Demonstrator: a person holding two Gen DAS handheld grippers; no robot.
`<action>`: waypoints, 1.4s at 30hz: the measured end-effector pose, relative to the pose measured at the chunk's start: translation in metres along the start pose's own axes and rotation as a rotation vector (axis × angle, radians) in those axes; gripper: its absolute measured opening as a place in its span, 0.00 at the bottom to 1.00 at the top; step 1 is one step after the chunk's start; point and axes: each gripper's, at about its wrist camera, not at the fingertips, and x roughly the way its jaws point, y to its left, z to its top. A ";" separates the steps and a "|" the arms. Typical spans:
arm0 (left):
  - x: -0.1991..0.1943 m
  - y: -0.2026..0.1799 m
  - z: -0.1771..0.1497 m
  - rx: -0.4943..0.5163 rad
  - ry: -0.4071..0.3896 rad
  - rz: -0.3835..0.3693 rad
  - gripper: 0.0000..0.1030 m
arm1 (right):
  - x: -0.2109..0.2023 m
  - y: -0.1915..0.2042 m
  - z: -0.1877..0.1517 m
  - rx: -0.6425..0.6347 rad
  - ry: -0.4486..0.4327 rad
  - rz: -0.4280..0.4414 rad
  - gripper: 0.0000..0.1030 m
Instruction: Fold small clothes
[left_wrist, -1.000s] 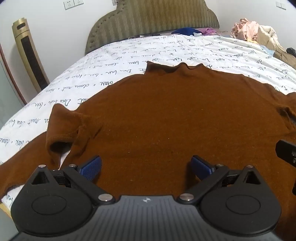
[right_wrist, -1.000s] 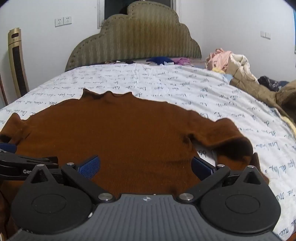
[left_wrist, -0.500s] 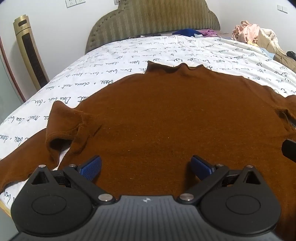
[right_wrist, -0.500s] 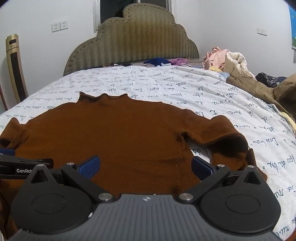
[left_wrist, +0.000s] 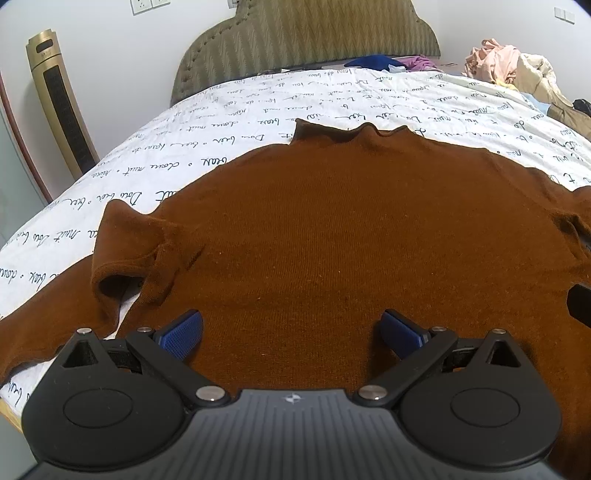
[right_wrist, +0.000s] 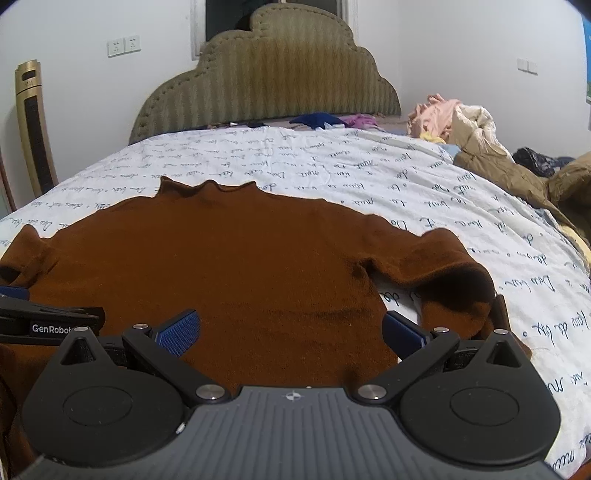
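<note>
A brown long-sleeved sweater (left_wrist: 351, 229) lies flat on the bed, collar toward the headboard; it also shows in the right wrist view (right_wrist: 229, 258). Its left sleeve (left_wrist: 125, 251) is bent back with a raised fold, and its right sleeve (right_wrist: 454, 273) is bent back the same way. My left gripper (left_wrist: 291, 328) is open and empty just above the sweater's lower left body. My right gripper (right_wrist: 291, 328) is open and empty above the lower right body. The left gripper's finger (right_wrist: 48, 317) shows at the left edge of the right wrist view.
The bed has a white sheet (right_wrist: 369, 177) with dark script and an olive padded headboard (right_wrist: 266, 81). A pile of clothes (right_wrist: 480, 140) lies on the bed's right side, small garments (right_wrist: 325, 120) by the headboard. A gold tower unit (left_wrist: 59, 103) stands left.
Both grippers have tilted and drawn back a little, so the sweater sits slightly lower in view. The jaws stayed open and the sweater has not moved.
</note>
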 end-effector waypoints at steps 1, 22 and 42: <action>0.000 0.000 0.000 0.003 -0.002 0.000 1.00 | -0.001 0.000 0.000 -0.002 -0.004 -0.002 1.00; -0.006 -0.004 -0.002 0.003 -0.021 -0.017 1.00 | -0.009 -0.006 -0.005 0.006 -0.015 0.016 1.00; -0.005 -0.004 -0.002 -0.008 -0.009 -0.021 1.00 | -0.019 -0.018 -0.010 0.015 -0.028 0.027 1.00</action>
